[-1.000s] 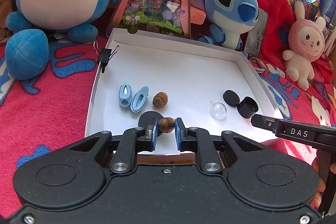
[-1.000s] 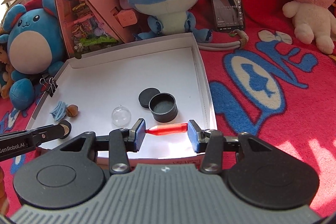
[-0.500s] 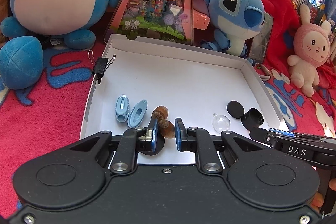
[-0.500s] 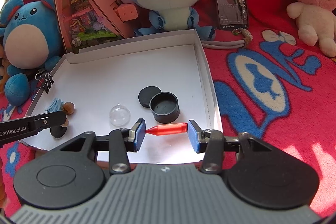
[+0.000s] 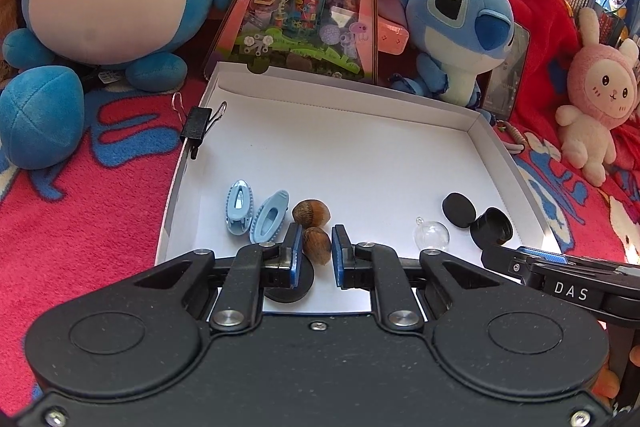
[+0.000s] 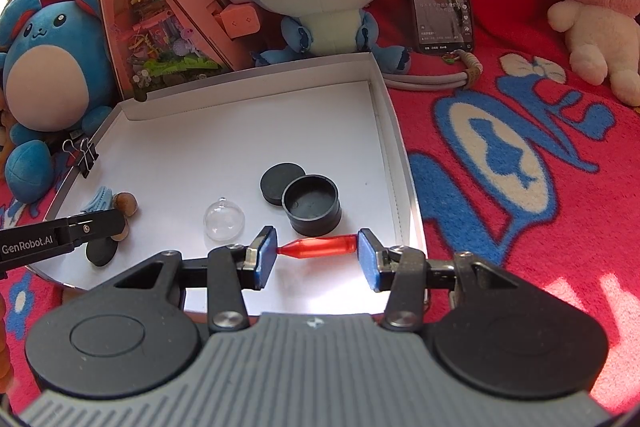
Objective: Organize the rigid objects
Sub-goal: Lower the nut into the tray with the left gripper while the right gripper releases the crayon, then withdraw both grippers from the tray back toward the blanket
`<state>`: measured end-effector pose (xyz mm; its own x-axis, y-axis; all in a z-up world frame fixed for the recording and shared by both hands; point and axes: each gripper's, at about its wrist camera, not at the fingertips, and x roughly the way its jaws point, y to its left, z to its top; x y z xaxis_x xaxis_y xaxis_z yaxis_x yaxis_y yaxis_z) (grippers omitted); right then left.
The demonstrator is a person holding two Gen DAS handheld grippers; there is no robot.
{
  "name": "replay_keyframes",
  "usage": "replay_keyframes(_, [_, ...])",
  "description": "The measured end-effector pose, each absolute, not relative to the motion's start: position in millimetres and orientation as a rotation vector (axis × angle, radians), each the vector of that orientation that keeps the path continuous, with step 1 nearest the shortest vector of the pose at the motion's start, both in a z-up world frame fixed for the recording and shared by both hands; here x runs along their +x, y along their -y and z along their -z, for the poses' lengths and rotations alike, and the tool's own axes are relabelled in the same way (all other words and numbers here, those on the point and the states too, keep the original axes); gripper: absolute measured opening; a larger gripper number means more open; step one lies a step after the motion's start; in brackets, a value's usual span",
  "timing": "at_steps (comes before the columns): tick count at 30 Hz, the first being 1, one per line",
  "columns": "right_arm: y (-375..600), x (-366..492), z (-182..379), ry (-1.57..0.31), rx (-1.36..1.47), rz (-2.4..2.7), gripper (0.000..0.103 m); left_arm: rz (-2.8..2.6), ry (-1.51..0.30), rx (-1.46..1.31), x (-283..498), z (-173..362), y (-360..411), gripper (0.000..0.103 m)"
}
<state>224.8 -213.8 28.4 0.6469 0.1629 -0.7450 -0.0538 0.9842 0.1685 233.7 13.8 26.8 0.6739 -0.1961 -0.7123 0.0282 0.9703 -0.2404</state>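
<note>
Two glossy brown acorns (image 5: 311, 213), one capped

Left gripper (image 5: 315, 255) is showing a matte black body with two round embossed discs, silver pivot screws, and blue pads on black fingers (image 5: 295, 251). Right gripper (image 6: 316, 254) is wearing a ribbed grey centre plate between black discs, with blue pads; its side arm is reading "DAS", the left's "GenRobot.AI".
</note>
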Motion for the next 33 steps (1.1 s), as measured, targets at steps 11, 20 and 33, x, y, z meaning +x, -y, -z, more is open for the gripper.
replay_keyframes(11, [212,224,-29,-0.852,0.120,-0.125,0.052,0.119,-0.815,-0.194,229,-28,-12,0.022])
replay_keyframes(20, [211,215,-31,-0.834,0.097,-0.155,0.067,0.147,-0.787,-0.163,212,-36,-9,0.039])
replay_keyframes(33, [210,177,-49,-0.728,-0.012,-0.241,0.076,0.248,-0.722,-0.102,157,-58,2,0.047])
